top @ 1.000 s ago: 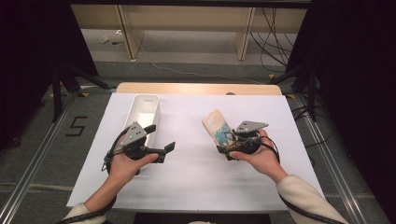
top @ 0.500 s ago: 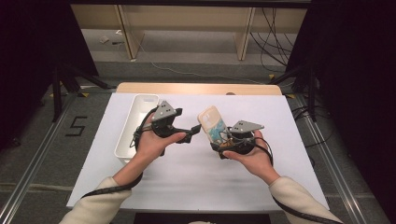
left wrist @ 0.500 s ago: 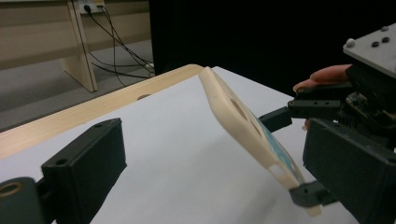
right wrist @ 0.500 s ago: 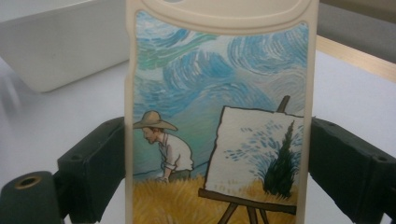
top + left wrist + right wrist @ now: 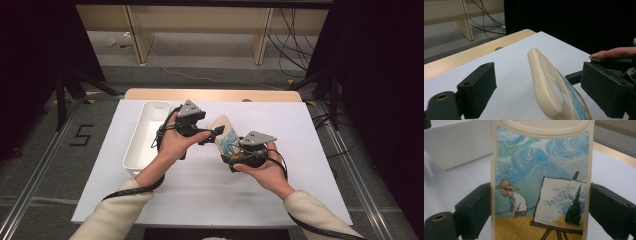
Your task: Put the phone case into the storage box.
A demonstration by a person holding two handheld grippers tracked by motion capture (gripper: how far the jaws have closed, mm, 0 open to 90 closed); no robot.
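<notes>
A cream phone case (image 5: 226, 131) with a painted scene of a man at an easel is held up over the middle of the white table. My right gripper (image 5: 229, 150) is shut on its lower part; in the right gripper view both jaws press the sides of the case (image 5: 541, 182). My left gripper (image 5: 212, 136) has come in from the left and stands open, its jaws wide on either side of the case's upper end. In the left gripper view the case (image 5: 549, 87) sits edge-on between the jaws, touching neither.
A long white tray (image 5: 131, 150) lies at the left of the white table cover (image 5: 300, 130), just behind my left hand, and shows again as the tray (image 5: 461, 145) in the right gripper view. A wooden table edge (image 5: 210, 94) runs along the back.
My left gripper has swung from beside the tray rightward to the case's upper end. The right gripper with the case has shifted slightly nearer and to the right.
</notes>
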